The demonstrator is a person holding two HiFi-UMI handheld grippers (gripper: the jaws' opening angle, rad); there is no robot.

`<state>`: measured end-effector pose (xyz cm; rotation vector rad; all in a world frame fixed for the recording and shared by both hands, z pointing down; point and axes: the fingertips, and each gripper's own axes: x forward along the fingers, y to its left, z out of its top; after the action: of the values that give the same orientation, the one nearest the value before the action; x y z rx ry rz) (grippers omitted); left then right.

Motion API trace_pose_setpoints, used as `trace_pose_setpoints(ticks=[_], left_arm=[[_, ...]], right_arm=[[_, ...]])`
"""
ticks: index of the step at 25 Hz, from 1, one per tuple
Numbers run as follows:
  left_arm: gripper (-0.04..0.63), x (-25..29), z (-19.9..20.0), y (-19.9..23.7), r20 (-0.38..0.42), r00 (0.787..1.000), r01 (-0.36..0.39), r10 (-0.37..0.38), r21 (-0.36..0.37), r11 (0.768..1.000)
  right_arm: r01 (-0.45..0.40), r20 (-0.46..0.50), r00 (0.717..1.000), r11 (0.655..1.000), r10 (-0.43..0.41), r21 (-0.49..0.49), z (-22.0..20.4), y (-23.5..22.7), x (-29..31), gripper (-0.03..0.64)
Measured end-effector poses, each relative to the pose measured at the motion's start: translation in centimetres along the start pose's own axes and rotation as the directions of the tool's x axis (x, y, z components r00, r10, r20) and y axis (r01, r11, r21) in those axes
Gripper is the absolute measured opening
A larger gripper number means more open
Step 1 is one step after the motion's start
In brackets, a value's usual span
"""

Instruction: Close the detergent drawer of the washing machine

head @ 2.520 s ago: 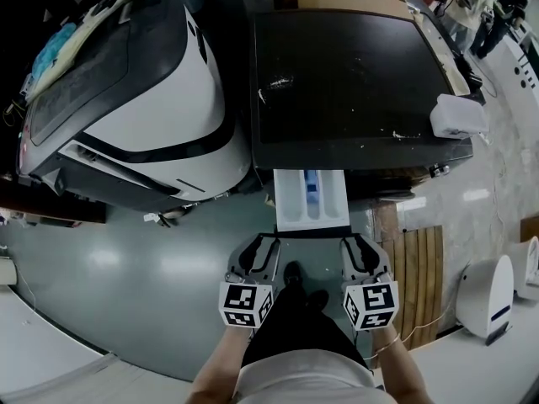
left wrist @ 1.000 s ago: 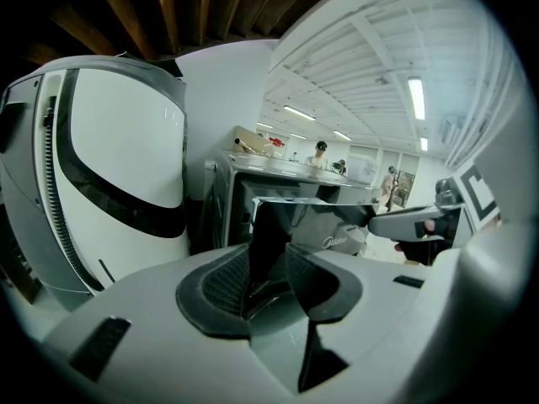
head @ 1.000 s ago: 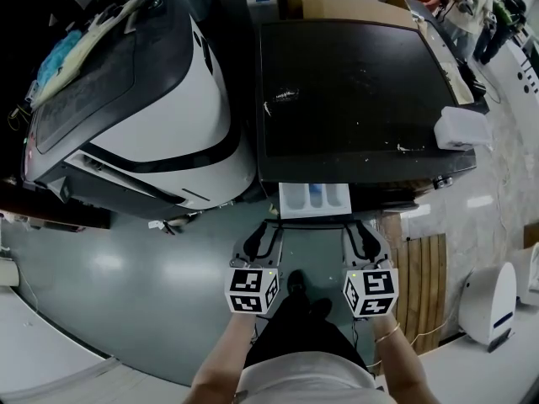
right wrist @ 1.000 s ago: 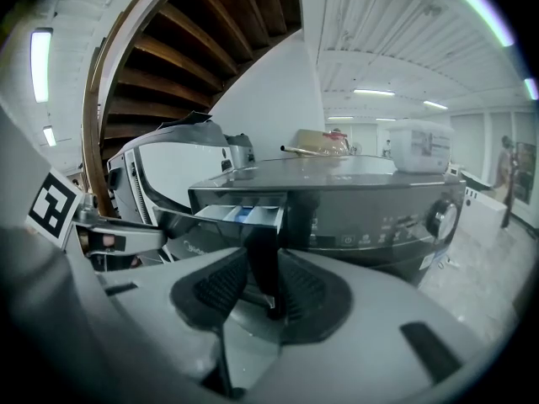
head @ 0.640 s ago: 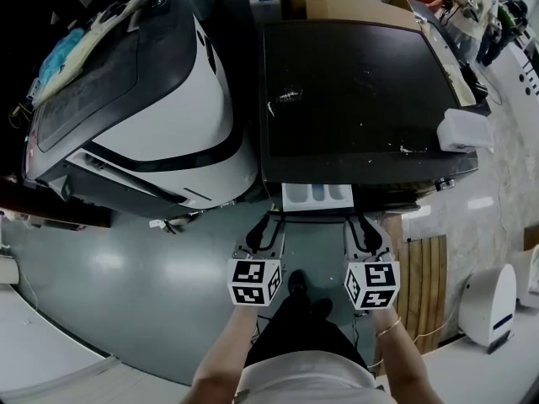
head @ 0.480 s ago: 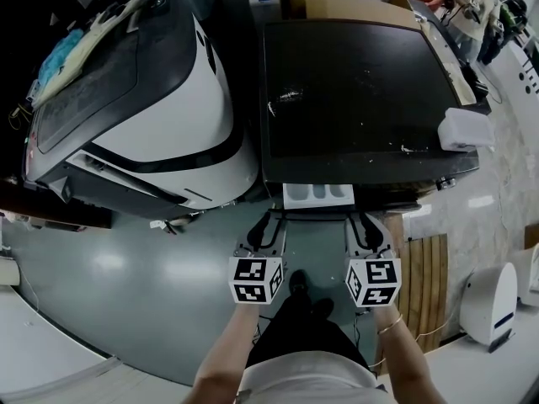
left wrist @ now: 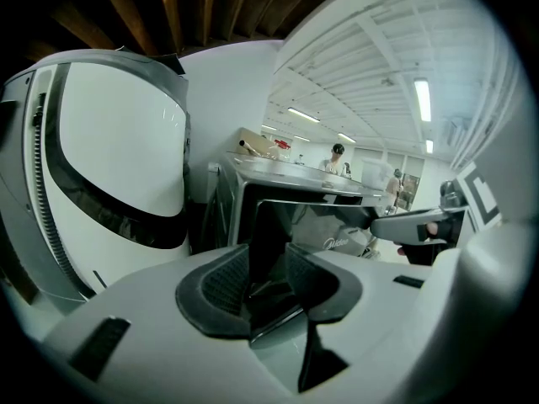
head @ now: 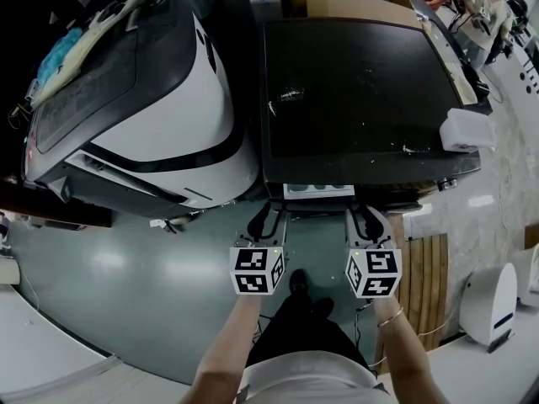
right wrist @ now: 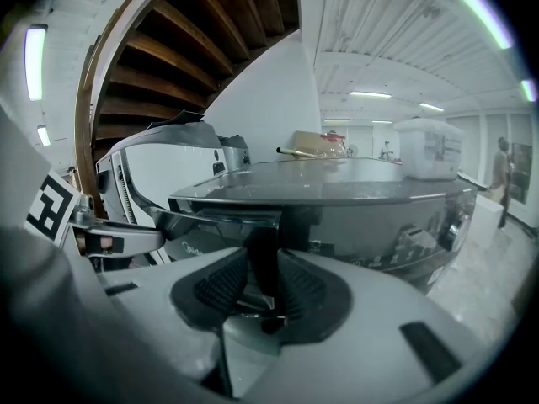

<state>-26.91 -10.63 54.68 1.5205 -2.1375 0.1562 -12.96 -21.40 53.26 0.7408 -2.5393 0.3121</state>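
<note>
- Drawer [head: 318, 191] has slid further in: only a sliver shows, just ahead of both tongs.
- Left tongs [head: 269, 217] and right tongs [head: 365, 217] are spread, pinching nothing, tips at its front.
- Nearly shut, I'd say.

Left forearm [head: 226, 353] and right forearm [head: 406, 356] reach forward side by side. Left gripper [head: 271, 217] and right gripper [head: 364, 217] are parallel, abreast, and tipped slightly downward. Both sets of jaws stand apart, with nothing clamped between the pads.
</note>
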Motion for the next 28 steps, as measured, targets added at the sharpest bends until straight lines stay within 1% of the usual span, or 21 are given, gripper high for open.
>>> trace_pose_setpoints(ticks=[21, 28], left_arm=[[0.126, 2.0, 1.3, 1.0, -0.005, 1.0, -0.025, 0.025, -0.006, 1.0], [0.126, 2.4, 1.6, 1.2, -0.011, 1.0, -0.03, 0.029, -0.014, 0.999]], right_arm=[[0.018, -0.001, 1.0, 1.0, -0.018, 0.015, 1.4, -0.6, 2.1, 0.104], [0.028, -0.018, 0.999, 0.999, -0.028, 0.029, 1.6, -0.7, 2.5, 0.104]])
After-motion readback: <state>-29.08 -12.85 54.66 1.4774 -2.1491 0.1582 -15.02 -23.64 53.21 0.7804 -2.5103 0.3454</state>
